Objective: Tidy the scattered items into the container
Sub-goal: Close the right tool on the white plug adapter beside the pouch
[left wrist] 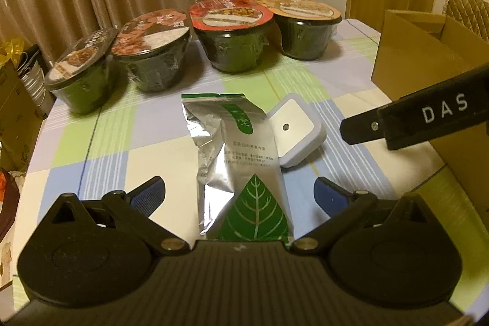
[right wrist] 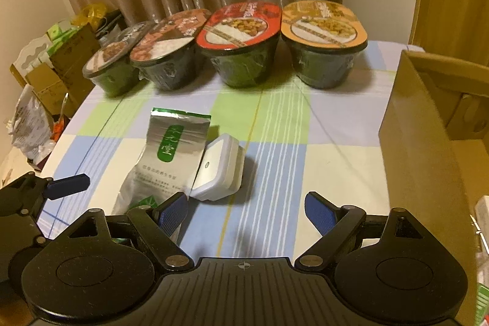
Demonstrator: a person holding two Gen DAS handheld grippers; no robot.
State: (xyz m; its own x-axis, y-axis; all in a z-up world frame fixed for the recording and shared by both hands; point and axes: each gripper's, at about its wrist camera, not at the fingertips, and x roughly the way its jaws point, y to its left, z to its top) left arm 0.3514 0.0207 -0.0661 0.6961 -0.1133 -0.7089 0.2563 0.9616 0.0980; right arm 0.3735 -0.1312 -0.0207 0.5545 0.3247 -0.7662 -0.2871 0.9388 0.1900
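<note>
A silver foil pouch (left wrist: 241, 161) with a green leaf print lies flat on the checked tablecloth (left wrist: 101, 136). It sits between the wide-apart fingers of my open left gripper (left wrist: 240, 193), which holds nothing. A white square box (left wrist: 295, 133) leans against the pouch's right edge. Several sealed food bowls (left wrist: 235, 32) stand in a row at the back. The open cardboard box (left wrist: 421, 57) stands at the right. My right gripper (right wrist: 246, 210) is open and empty over the cloth, just right of the pouch (right wrist: 165, 161) and near the white box (right wrist: 220, 170). One of its fingers (left wrist: 412, 118) reaches in from the right.
The bowls (right wrist: 244, 42) line the far side, in front of beige curtains. The cardboard box (right wrist: 428, 127) fills the table's right side. Off the left edge are cartons and bags (right wrist: 61, 63). A left-gripper finger (right wrist: 68, 184) shows at the left.
</note>
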